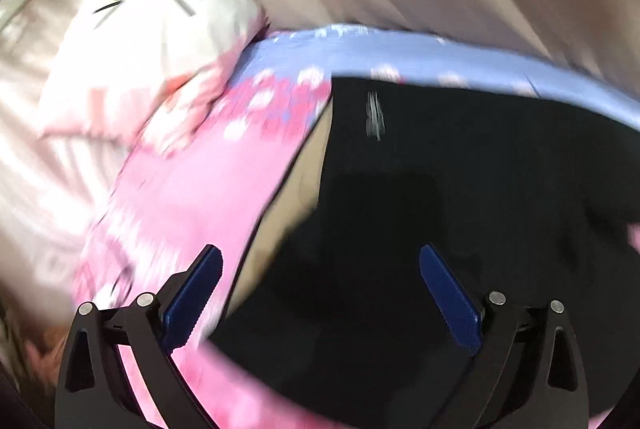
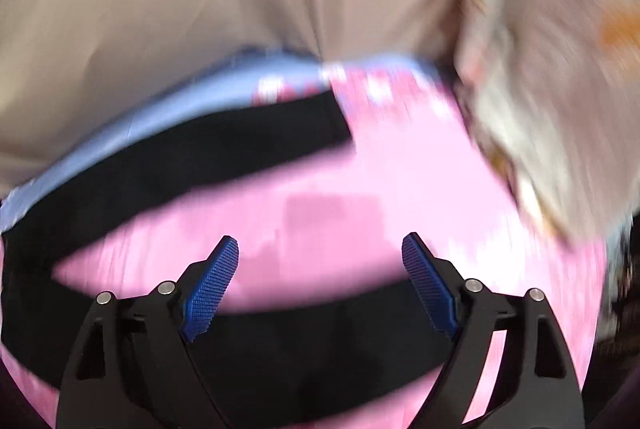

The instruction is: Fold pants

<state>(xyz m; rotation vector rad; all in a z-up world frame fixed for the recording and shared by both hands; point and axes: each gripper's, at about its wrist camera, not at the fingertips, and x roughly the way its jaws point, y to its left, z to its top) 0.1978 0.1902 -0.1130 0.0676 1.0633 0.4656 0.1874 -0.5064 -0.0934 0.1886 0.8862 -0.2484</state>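
Two grippers, left gripper (image 1: 320, 293) and right gripper (image 2: 320, 277), hung released above the black pants (image 1: 460, 189) on the pink bedsheet (image 2: 400, 181); we judged pinching matching leg edges best.

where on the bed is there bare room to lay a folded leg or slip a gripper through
Bare pink sheet lies open between the two legs of the black pants, ahead of the right gripper. A pink strip runs between the pants' edge and the white pillow. The far blue edge is crowded.
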